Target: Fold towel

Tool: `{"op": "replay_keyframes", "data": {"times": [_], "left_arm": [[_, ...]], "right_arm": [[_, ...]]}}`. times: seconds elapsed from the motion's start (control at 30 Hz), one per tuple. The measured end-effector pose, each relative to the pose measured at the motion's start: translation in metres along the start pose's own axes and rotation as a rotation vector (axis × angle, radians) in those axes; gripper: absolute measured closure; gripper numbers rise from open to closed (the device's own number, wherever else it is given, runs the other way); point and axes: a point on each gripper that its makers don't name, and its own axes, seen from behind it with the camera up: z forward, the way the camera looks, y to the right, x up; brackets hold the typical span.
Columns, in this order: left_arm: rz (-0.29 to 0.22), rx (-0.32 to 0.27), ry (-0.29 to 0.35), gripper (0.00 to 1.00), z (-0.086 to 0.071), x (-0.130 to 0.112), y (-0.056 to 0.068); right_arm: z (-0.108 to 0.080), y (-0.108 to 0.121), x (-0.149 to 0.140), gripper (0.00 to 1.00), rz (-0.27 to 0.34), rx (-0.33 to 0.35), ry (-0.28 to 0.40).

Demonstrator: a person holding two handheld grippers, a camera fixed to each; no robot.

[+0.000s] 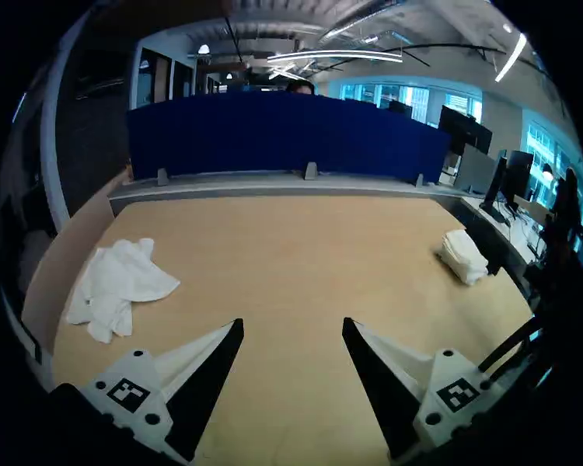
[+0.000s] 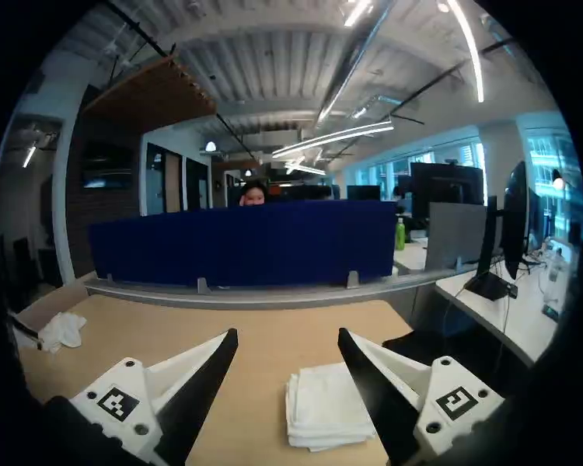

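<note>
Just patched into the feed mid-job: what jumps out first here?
A crumpled white towel lies at the left of the wooden table in the left gripper view, with a neatly folded stack near the table's right edge. The left gripper and right gripper are both open and empty, the folded stack showing between the right one's fingers. A blue divider walls off the table's far side.

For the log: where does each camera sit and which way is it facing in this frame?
Left gripper view: on the left gripper, above the desk, facing the blue divider; own open fingers show; crumpled towel left, folded stack right.
Right gripper view: on the right gripper, facing the same divider; own open fingers show, folded stack close below them.
Shared: desk, divider, both towels.
</note>
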Motion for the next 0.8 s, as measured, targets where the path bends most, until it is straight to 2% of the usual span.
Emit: {"op": "replay_keyframes", "data": {"times": [0.1,0.27,0.37,0.6,0.8], "left_arm": [[-0.011,0.025,0.083,0.06,-0.001,0.025,-0.007],[-0.02,0.085,0.256,0.06,-0.013,0.073,-0.024],[-0.03,0.107,0.323,0.06,-0.018,0.091,-0.032],[-0.065,0.143,0.403,0.06,-0.022,0.112,-0.051],[-0.044,0.148,0.451,0.06,-0.019,0.123,-0.053]], "right_arm": [[-0.003,-0.021,0.006,0.0,-0.006,0.029,0.014],[-0.007,-0.049,0.013,0.0,-0.028,0.049,0.028],[-0.01,-0.06,0.018,0.0,-0.042,0.053,0.04],[-0.012,-0.072,0.019,0.0,-0.054,0.053,0.043],[-0.017,-0.076,0.023,0.0,-0.048,0.013,0.05]]}}
